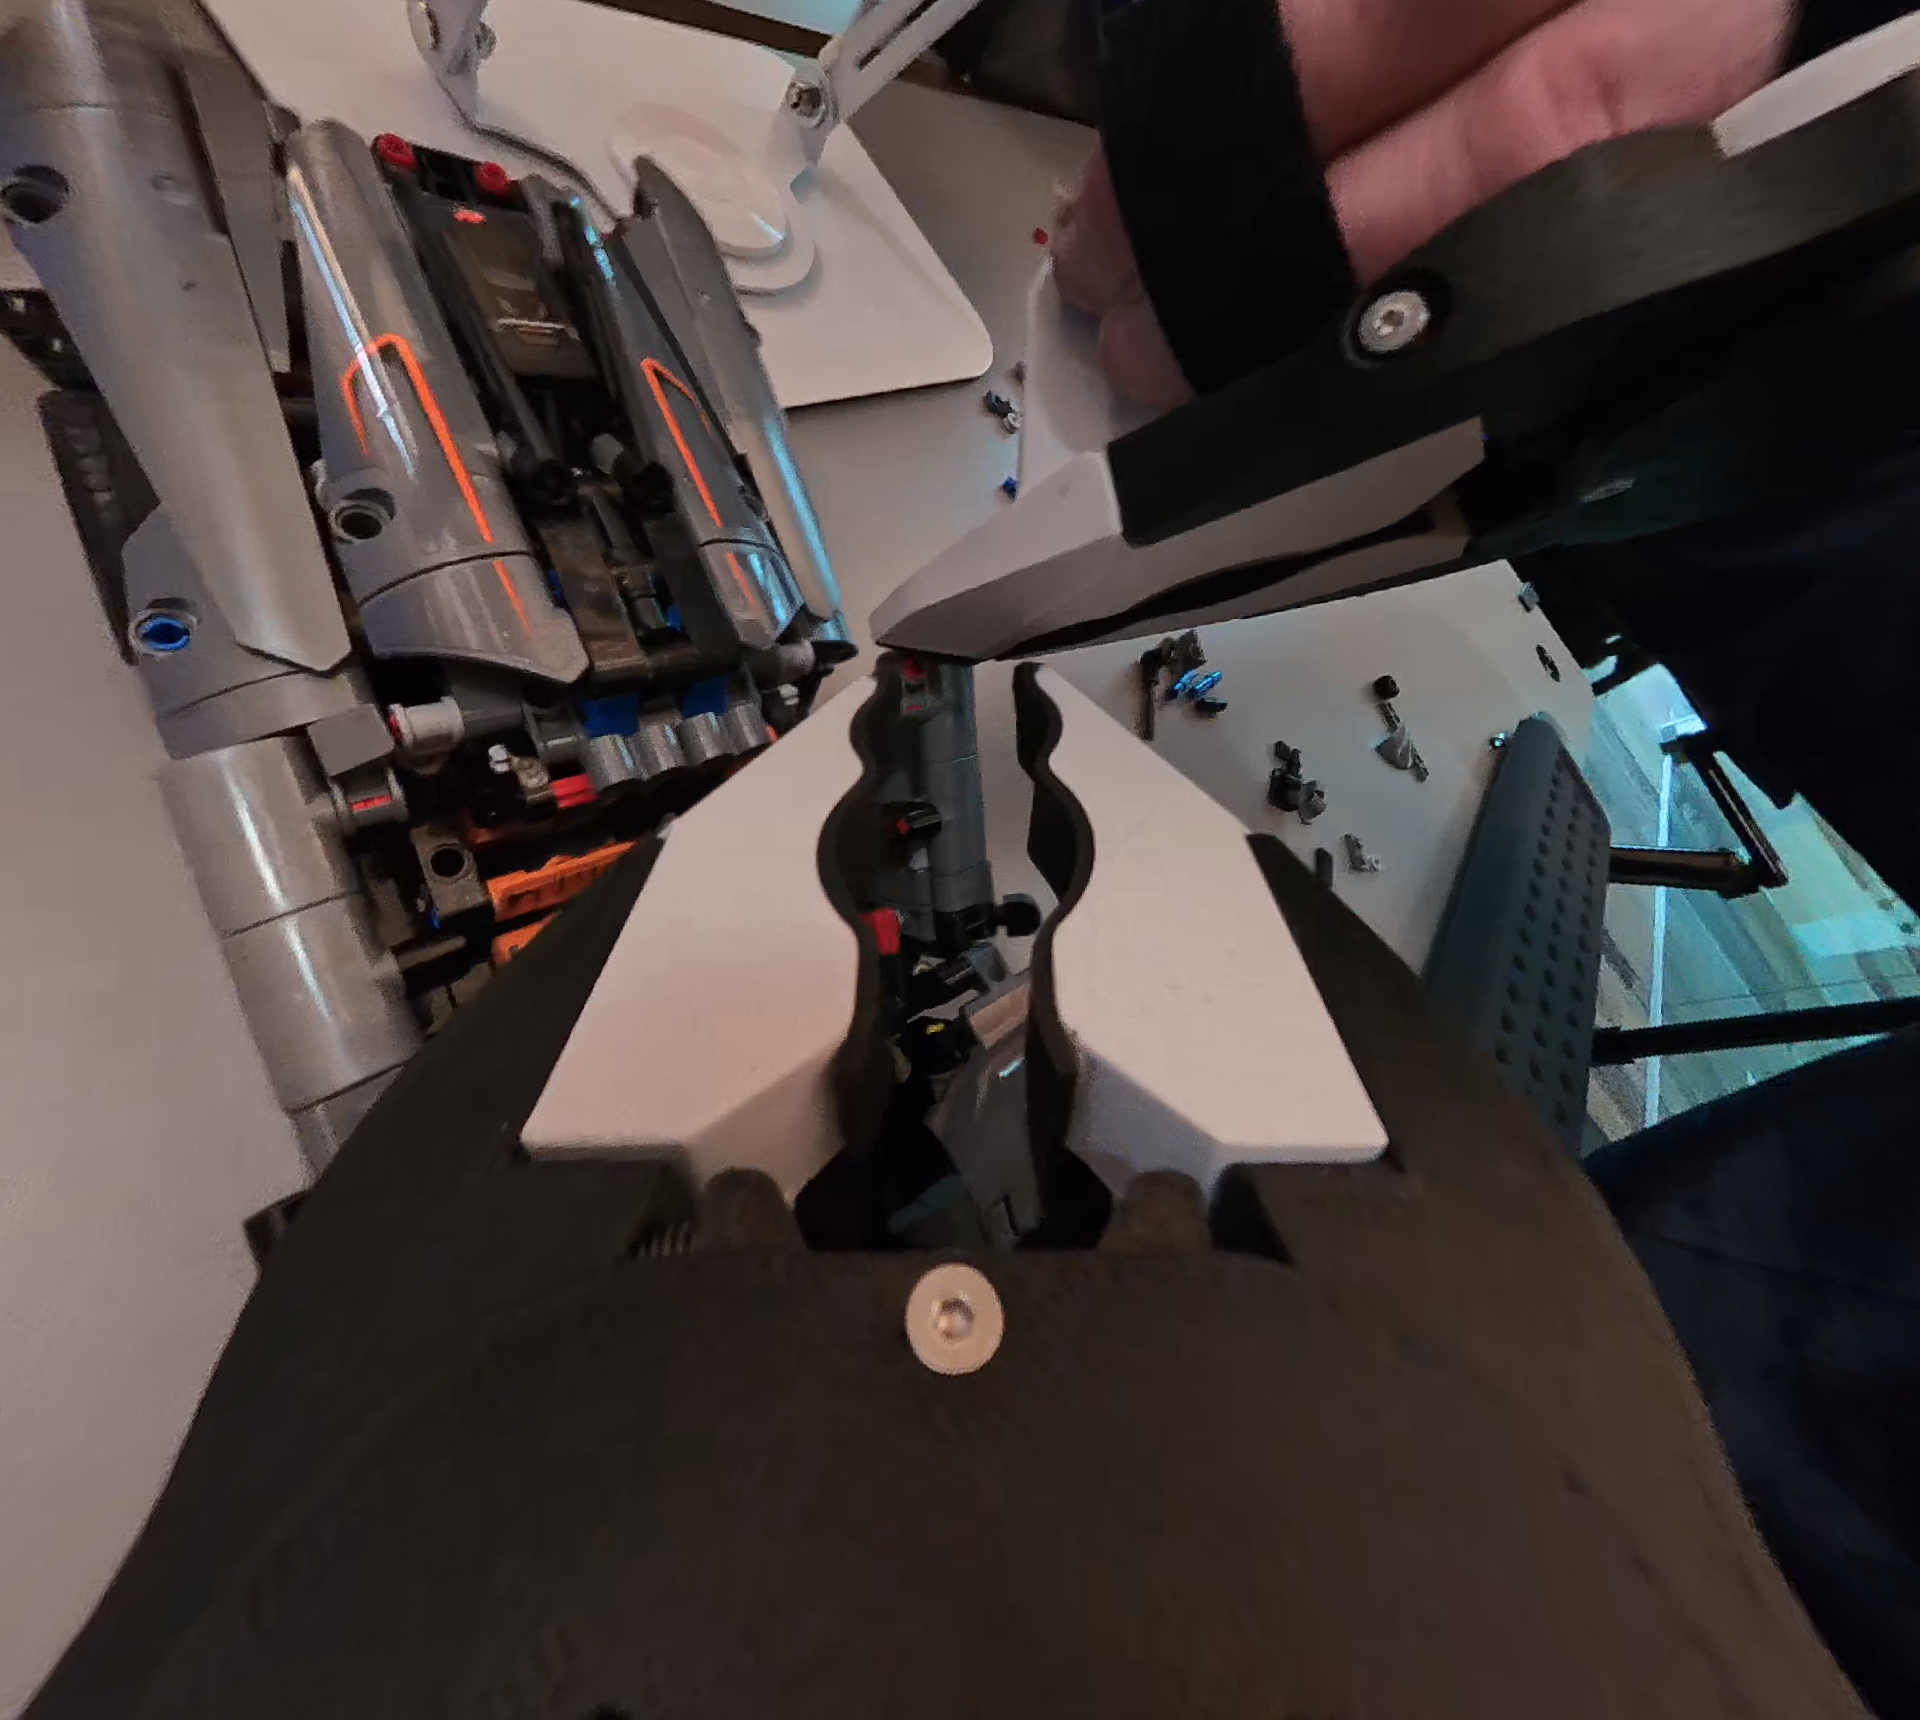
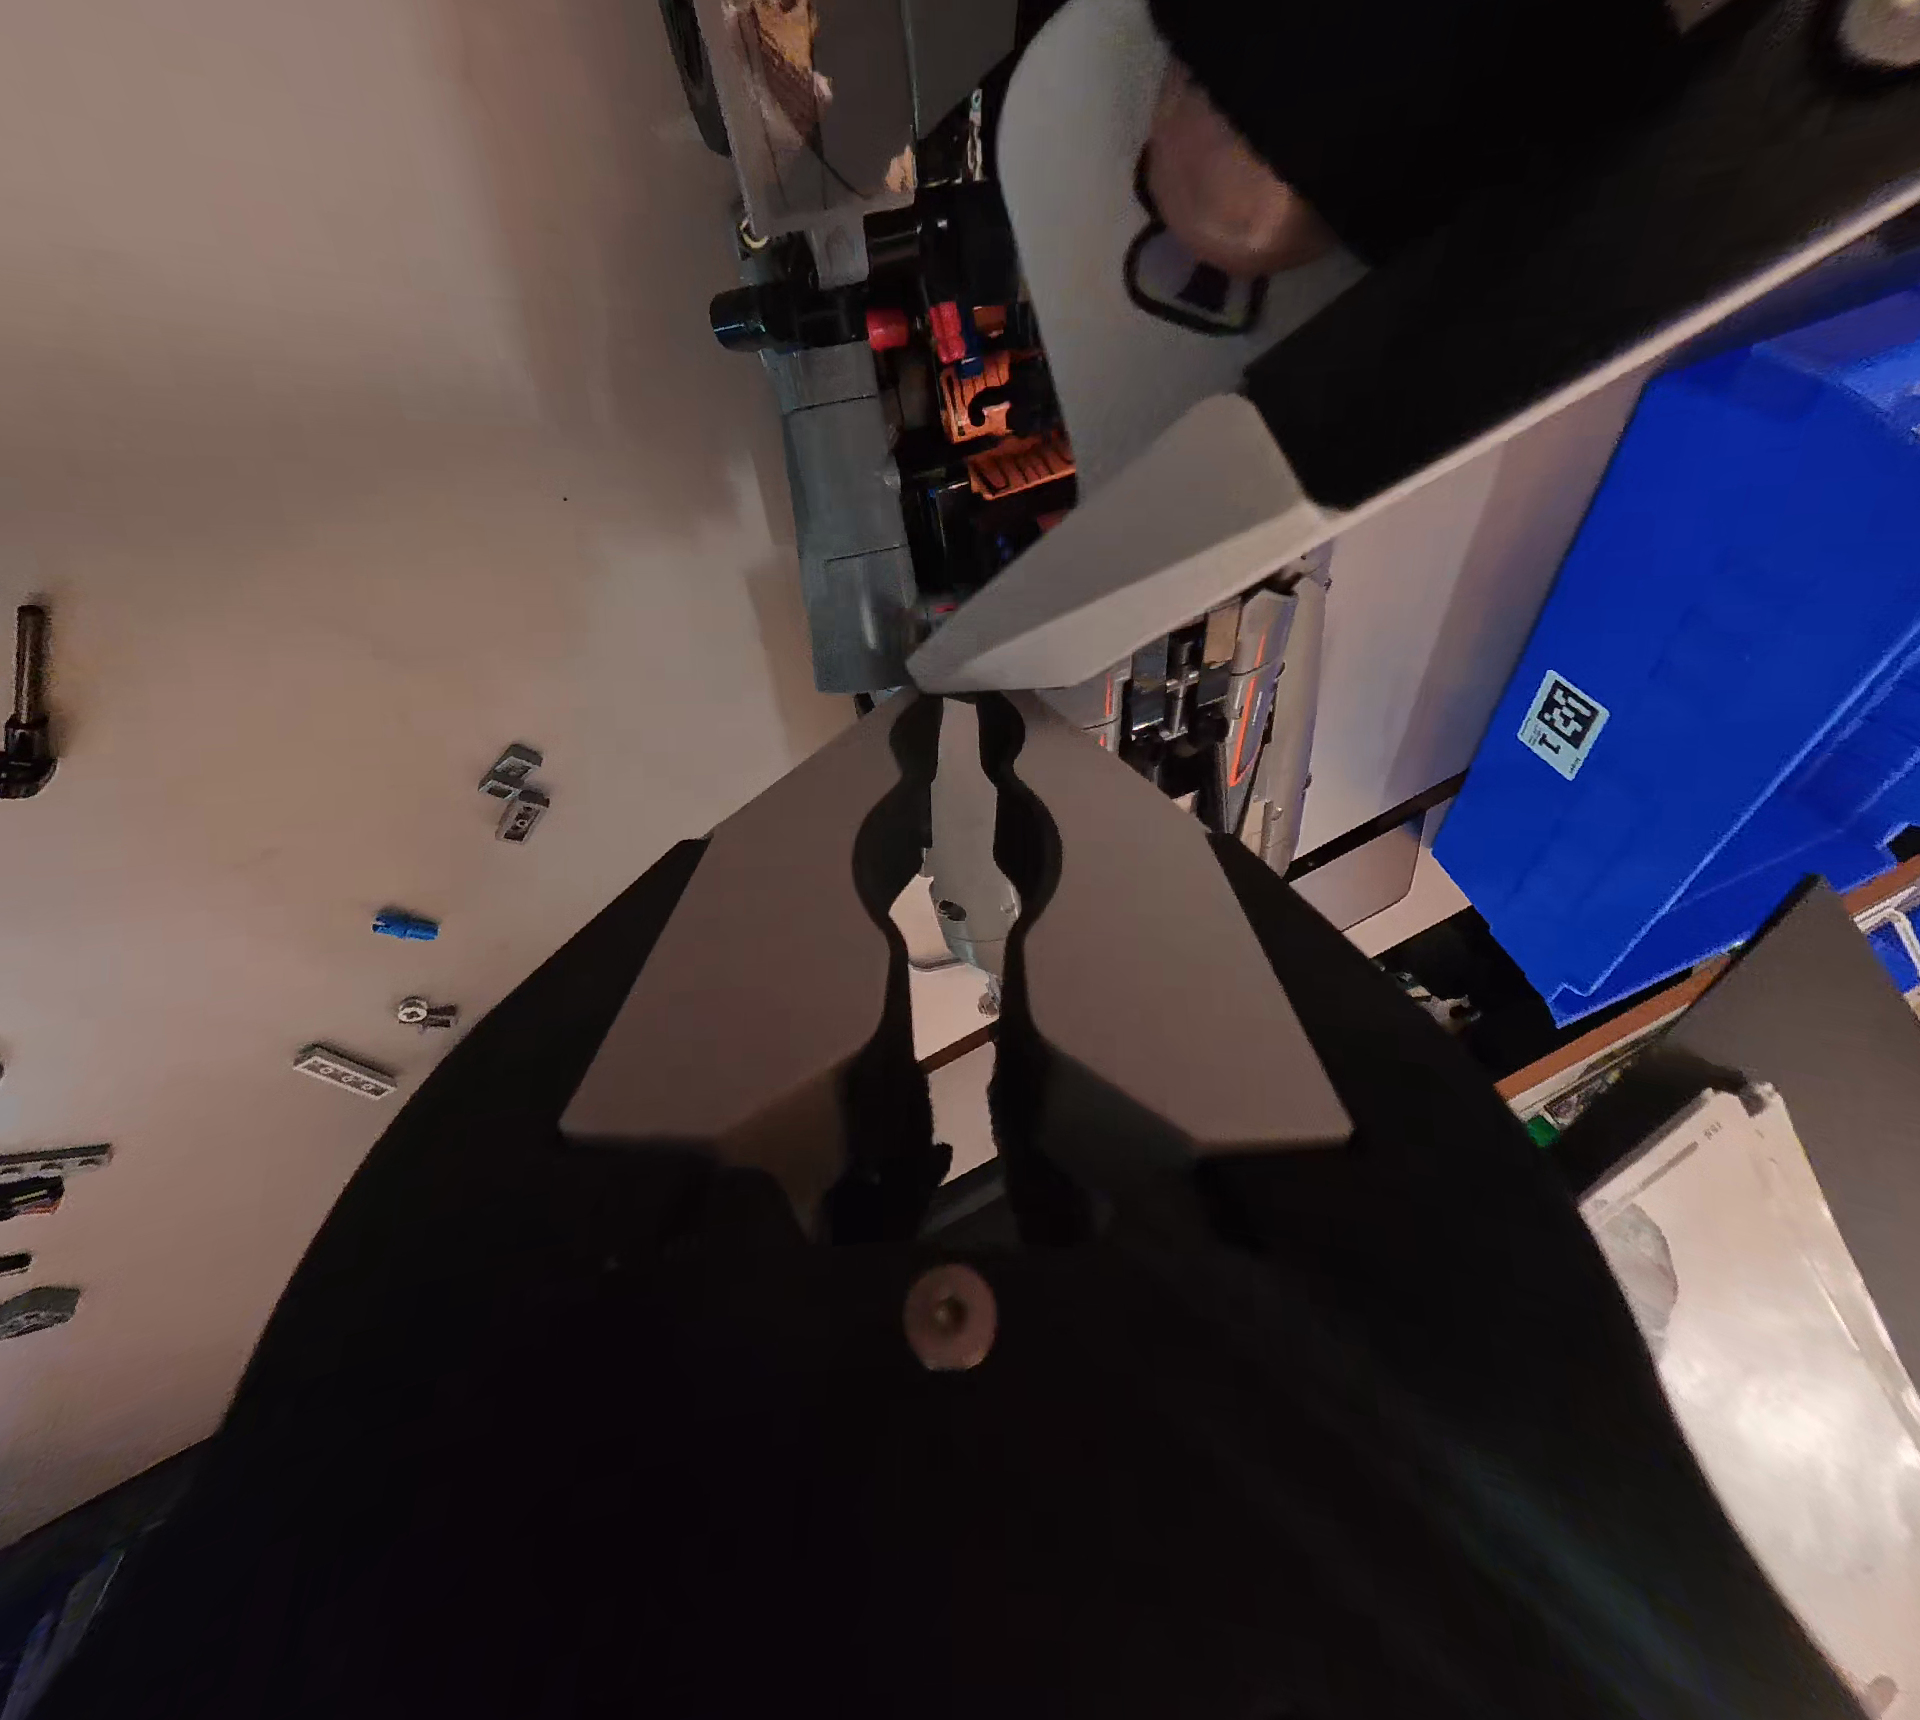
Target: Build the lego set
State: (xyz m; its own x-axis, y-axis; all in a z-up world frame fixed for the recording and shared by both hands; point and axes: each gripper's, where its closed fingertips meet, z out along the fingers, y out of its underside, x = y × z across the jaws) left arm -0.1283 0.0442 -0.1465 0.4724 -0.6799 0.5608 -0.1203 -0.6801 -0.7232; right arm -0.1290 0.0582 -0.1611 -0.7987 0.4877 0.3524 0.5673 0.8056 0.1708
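Left gripper (image 1: 940, 683) fingers nearly closed, clamping a dark grey sub-assembly (image 1: 935, 797) above the table edge. Right gripper (image 2: 961, 714) pinches its grey end (image 2: 966, 849). Large model (image 1: 436, 465) lies just left; loose pieces (image 1: 1288, 777) well apart rightward.

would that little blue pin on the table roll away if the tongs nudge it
Probably. The blue pin looks cylindrical and lies on its side on the smooth table, so a sideways nudge would likely roll it. It looks tiny and light, so it may skid or slip from a grip.
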